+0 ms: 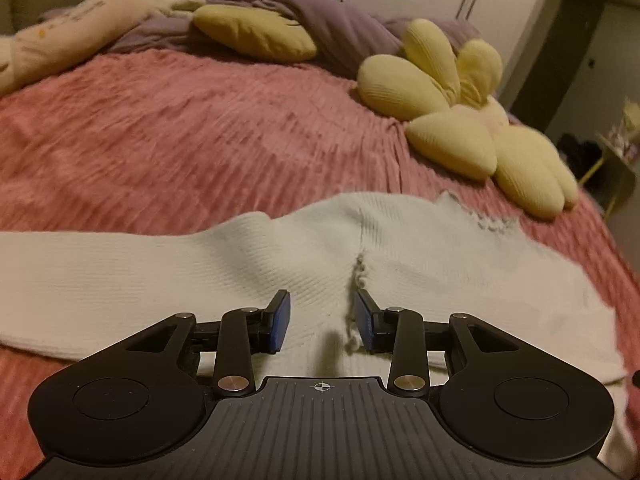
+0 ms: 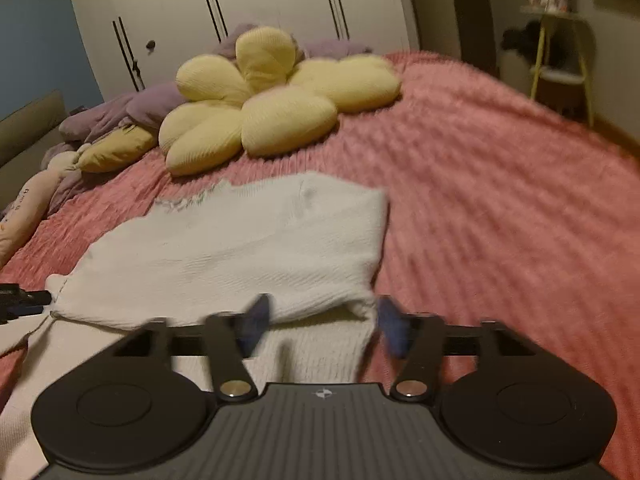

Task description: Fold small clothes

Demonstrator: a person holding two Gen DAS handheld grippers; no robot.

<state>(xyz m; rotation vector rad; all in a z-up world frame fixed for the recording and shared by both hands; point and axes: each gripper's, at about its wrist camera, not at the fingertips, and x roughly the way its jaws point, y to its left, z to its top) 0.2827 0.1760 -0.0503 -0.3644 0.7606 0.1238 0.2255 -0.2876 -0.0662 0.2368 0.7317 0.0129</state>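
Note:
A white knit sweater (image 1: 280,256) lies on the pink bedspread (image 1: 180,128), one sleeve stretched to the left. My left gripper (image 1: 322,322) is open just above it, jaws either side of a frayed seam (image 1: 358,280). In the right wrist view the sweater (image 2: 240,248) has its right side folded over. My right gripper (image 2: 324,326) is open over the folded near corner (image 2: 360,304), with cloth between the blurred jaws. The left gripper's tip (image 2: 20,304) shows at the left edge.
A yellow flower cushion (image 2: 264,100) lies beyond the sweater, also in the left wrist view (image 1: 472,120). A purple blanket (image 1: 280,4) and a soft toy (image 1: 72,36) lie at the head of the bed. White wardrobe (image 2: 240,8) behind. A small stand (image 2: 560,60) stands right of the bed.

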